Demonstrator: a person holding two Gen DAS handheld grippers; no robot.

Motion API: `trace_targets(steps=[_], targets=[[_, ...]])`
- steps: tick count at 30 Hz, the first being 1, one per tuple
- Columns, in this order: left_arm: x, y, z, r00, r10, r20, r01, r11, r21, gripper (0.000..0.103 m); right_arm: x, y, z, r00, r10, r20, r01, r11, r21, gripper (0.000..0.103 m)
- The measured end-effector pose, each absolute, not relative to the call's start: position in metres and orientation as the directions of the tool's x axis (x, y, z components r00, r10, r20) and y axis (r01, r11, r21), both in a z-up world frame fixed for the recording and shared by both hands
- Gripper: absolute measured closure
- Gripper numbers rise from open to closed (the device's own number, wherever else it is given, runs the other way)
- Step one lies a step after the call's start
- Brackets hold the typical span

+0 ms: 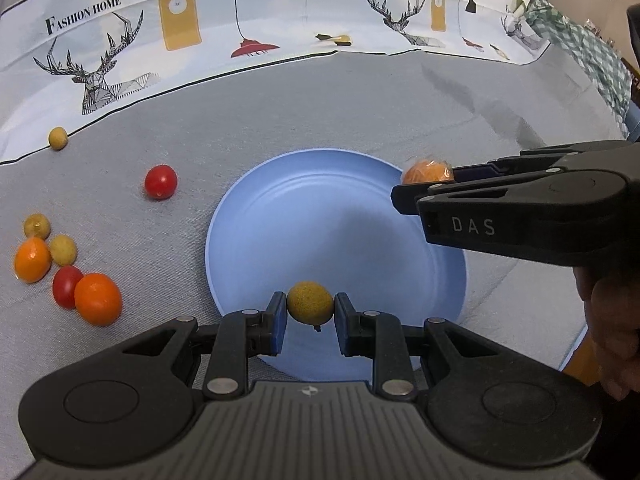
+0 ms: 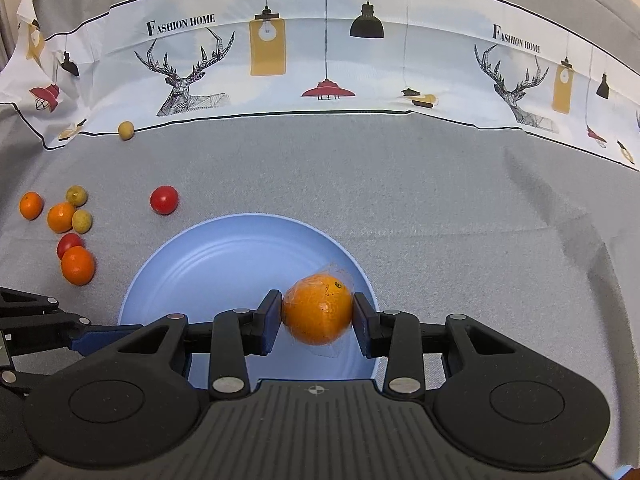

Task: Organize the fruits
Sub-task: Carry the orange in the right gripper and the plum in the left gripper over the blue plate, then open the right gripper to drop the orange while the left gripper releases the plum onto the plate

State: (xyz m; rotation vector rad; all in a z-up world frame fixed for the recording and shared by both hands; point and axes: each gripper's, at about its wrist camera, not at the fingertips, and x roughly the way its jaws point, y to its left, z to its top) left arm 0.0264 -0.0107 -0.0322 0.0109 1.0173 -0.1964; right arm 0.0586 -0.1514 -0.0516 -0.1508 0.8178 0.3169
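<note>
L gripper (image 1: pixel 310 322) clamps a yellow-green fruit (image 1: pixel 310 307) over blue plate (image 1: pixel 280 200) near rim; R gripper (image 2: pixel 317 322) grips wrapped orange (image 2: pixel 318 308) above it. Plate bare, nothing placed. Approx. eight fruits (image 1: pixel 60 264) wait toward cloth's left edge.

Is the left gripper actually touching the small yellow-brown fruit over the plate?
Touching. The left wrist view shows both blue pads of the left gripper pressed against the sides of the yellow-brown fruit, held above the blue plate.

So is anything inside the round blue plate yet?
Nothing rests on the visible round blue plate; the plastic-wrapped orange and small yellow-brown fruit are held over it. Its near edge is hidden.
</note>
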Motion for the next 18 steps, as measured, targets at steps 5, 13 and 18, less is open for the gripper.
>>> trace_targets(steps=[5, 13, 18], targets=[[0.0274, -0.0115, -0.0324, 0.509, -0.155, -0.846, 0.17, 0.982, -0.078, 0.075, 0.0595, -0.1506, -0.0534, 0.636, 0.221, -0.74, -0.338, 0.941, -0.01, 0.064], [0.0263, -0.0119, -0.0325, 0.513, -0.159, -0.844, 0.169, 0.982, -0.083, 0.075, 0.0608, -0.1493, -0.056, 0.631, 0.219, -0.745, -0.343, 0.939, -0.015, 0.063], [0.0262, -0.0105, -0.0324, 0.511, -0.174, -0.842, 0.172, 0.98, -0.098, 0.074, 0.0616, -0.1501, -0.0559, 0.632, 0.213, -0.746, -0.338, 0.941, -0.018, 0.063]])
